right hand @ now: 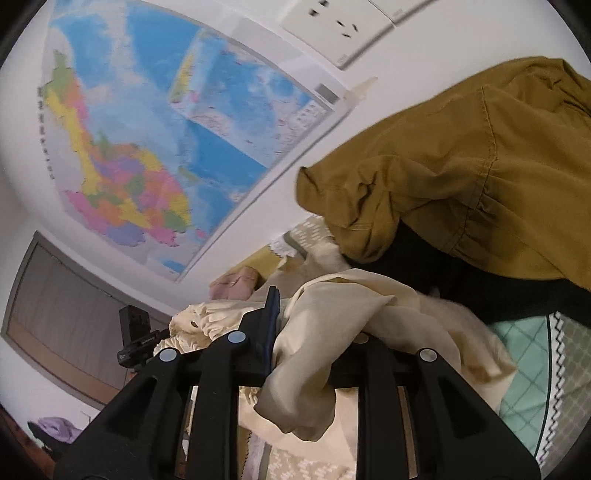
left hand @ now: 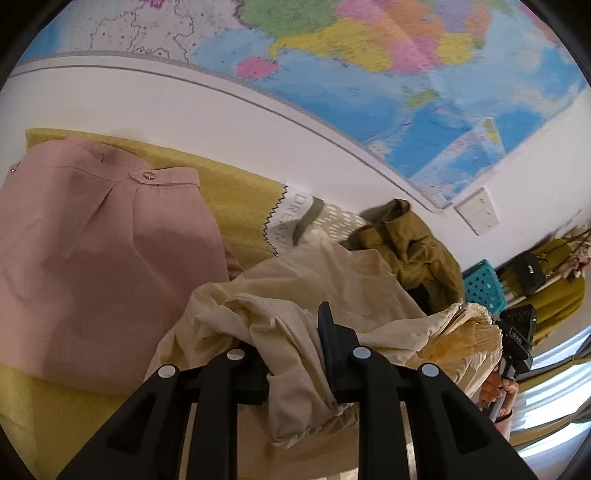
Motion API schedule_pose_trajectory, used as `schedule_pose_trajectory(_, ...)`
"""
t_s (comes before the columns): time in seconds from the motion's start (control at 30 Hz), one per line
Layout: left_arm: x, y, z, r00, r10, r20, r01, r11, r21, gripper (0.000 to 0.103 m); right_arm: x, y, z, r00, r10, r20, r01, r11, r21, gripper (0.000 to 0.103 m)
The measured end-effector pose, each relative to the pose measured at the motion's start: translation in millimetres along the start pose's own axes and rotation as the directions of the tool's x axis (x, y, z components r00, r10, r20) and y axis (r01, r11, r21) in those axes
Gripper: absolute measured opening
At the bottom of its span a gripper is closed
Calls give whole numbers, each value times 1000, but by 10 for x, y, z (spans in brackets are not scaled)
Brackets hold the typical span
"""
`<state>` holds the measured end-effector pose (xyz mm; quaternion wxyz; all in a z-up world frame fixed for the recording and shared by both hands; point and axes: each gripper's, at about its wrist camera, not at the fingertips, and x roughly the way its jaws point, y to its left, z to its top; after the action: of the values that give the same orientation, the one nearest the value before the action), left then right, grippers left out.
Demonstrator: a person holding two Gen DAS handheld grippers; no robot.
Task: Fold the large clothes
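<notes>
Cream garment point(left hand: 295, 295) was bunched betw. both grippers, L gripper point(left hand: 295, 354) & R gripper point(right hand: 295, 332) each clamped narrowly on its fabric.

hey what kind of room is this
Probably a bedroom at home: clothes lie on a patterned bedspread, a big map hangs on the wall, and a wall socket sits beside it.
</notes>
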<state>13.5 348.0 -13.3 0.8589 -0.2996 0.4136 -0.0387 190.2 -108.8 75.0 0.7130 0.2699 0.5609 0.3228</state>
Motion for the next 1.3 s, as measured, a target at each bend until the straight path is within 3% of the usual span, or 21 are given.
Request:
schedule_pose_trajectory(0.53, 589, 142, 305, 993, 106, -46, -108, 993, -45, 22, 434, -359, 207, 995, -93, -32, 96, 989, 108, 26)
schedule_pose_trajectory(0.63, 715, 191, 343, 990, 130, -57, -133, 989, -57, 23, 467, -342, 224, 995, -99, -28, 102, 988, 114, 37)
schedule_pose_trajectory(0.77, 816, 260, 375, 989, 131, -65, -135, 988, -70, 23, 306, -236, 217, 998, -45, 40, 39, 991, 126, 70)
schedule_pose_trajectory(0.8, 829, 270, 377, 989, 132, -67, -136, 988, -72, 23, 237, -193, 194, 997, -29, 72, 20, 992, 127, 71)
schedule_pose_trajectory(0.97, 907, 299, 402, 988, 133, -78, -140, 987, -83, 23, 115, 223, -56, 984, -112, 142, 120, 991, -54, 72)
schedule_pose_trajectory(1.1, 920, 311, 417, 989, 124, -77, -131, 987, -96, 24, 271, 627, -380, 950, -234, 206, 285, 919, -271, 74)
schedule_pose_trajectory(1.23, 926, 305, 424, 990, 120, -78, -127, 987, -99, 24, 794, 790, -589, 951, -289, 109, 307, 846, -436, 74)
schedule_pose_trajectory(1.3, 903, 274, 425, 990, 120, -75, -126, 988, -94, 26, 1048, 767, -613, 948, -313, 59, 304, 831, -465, 70)
